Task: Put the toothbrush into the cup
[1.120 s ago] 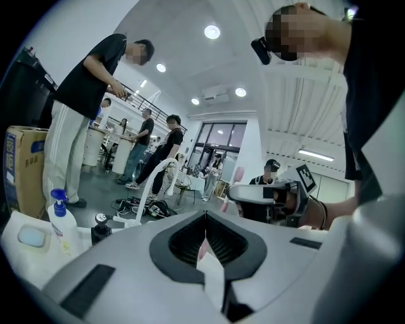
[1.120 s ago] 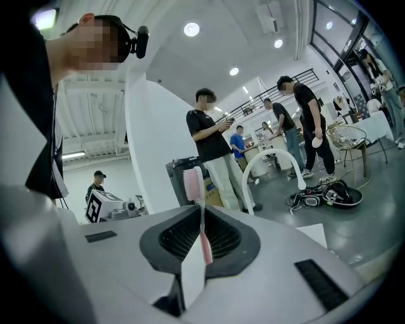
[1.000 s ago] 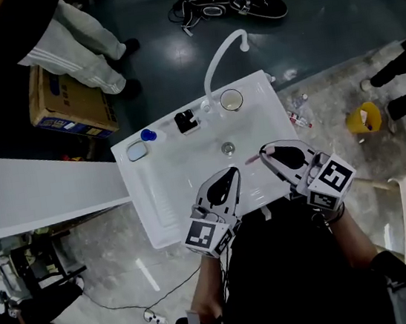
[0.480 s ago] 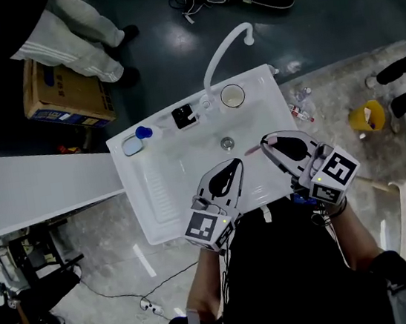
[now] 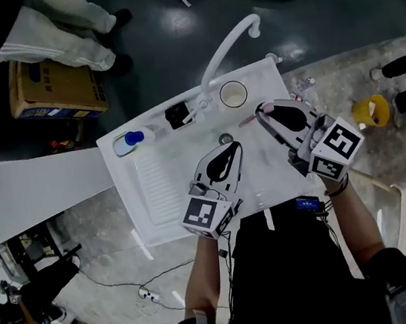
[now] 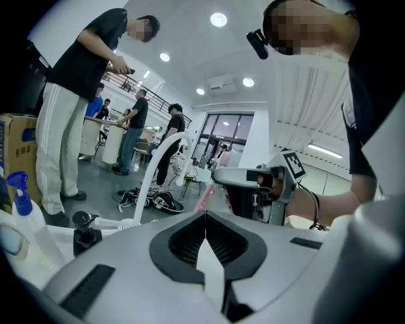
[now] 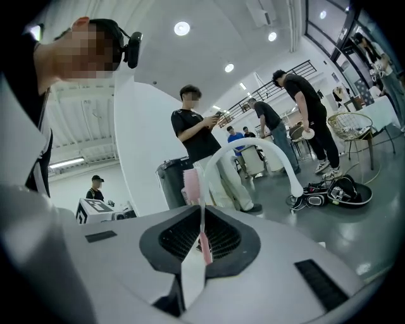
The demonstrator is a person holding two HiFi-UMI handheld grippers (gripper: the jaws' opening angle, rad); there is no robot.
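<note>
The white cup (image 5: 233,94) stands upright at the back rim of the white sink (image 5: 165,200), beside the base of the curved faucet (image 5: 230,43). My right gripper (image 5: 258,109) is just in front and to the right of the cup, shut on a pink toothbrush (image 7: 204,243), whose bristle head (image 7: 191,185) sticks out past the jaw tips. In the head view the toothbrush (image 5: 246,122) shows as a short pink sliver over the basin. My left gripper (image 5: 236,144) hovers over the basin near the drain (image 5: 225,139), its jaws shut with nothing between them (image 6: 205,215).
A black soap dispenser (image 5: 178,114) and a blue-capped bottle (image 5: 131,139) stand along the sink's back rim. A cardboard box (image 5: 54,88), cables and a yellow bucket (image 5: 371,112) lie on the floor around the sink. People stand beyond the sink.
Both grippers have moved forward over the basin toward the sink's back rim. The right one, still holding the toothbrush, now sits close to the cup.
</note>
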